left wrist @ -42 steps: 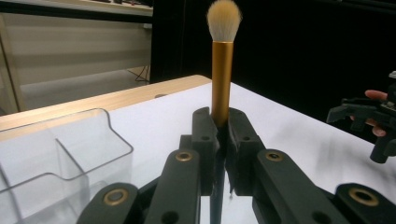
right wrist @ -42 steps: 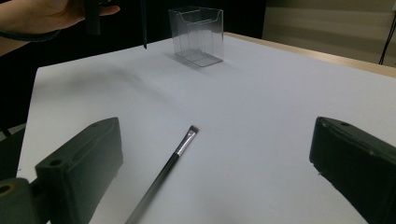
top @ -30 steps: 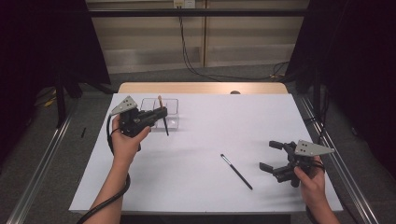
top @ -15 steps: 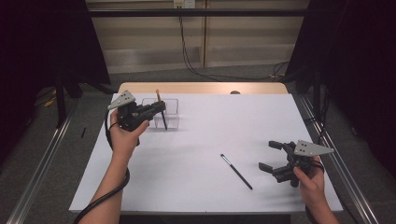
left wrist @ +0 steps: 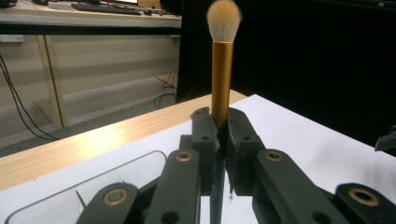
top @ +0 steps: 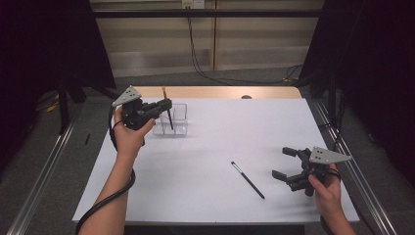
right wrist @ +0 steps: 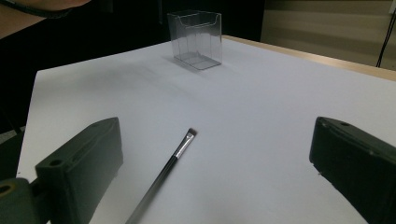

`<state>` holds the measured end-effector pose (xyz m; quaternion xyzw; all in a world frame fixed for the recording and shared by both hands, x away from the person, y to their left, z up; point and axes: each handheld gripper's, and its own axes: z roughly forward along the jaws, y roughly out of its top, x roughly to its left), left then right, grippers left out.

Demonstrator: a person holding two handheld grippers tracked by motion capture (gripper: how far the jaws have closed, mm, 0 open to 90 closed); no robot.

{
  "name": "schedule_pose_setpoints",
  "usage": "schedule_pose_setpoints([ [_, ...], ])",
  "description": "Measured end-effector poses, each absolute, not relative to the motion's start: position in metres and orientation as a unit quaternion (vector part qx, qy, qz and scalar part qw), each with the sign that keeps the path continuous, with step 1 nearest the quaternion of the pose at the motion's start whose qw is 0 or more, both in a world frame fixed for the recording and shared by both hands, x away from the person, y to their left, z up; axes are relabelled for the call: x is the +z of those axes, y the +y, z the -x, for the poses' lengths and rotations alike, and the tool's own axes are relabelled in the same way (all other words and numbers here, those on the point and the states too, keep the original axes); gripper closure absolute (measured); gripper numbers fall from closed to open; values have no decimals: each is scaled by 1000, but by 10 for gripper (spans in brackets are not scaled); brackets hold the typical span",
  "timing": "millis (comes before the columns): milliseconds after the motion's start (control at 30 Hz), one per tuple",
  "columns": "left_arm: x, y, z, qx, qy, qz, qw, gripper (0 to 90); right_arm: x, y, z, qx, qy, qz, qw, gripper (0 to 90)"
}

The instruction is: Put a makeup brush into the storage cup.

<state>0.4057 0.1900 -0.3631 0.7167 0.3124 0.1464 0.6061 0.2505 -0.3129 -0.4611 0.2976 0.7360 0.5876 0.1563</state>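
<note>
Gold-handled, the makeup brush (left wrist: 222, 70) stands upright, bristles up, clamped between the jaws of the left gripper (top: 164, 105), held above the clear organizer (top: 173, 120) at the upper left of the high view. At lower right, the right gripper (top: 286, 164) hovers with jaws apart beside a thin black brush (top: 247, 179) lying on the white table (top: 220, 142).

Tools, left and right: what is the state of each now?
Left tool: closed, holding the makeup brush upright.
Right tool: open, holding nothing.
</note>
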Motion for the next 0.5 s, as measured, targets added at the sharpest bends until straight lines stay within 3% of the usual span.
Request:
schedule_pose_setpoints([
  [500,-352,191,-421,159,327,-709,605,835,-461,-312,-251,586,738,-296,156,21],
])
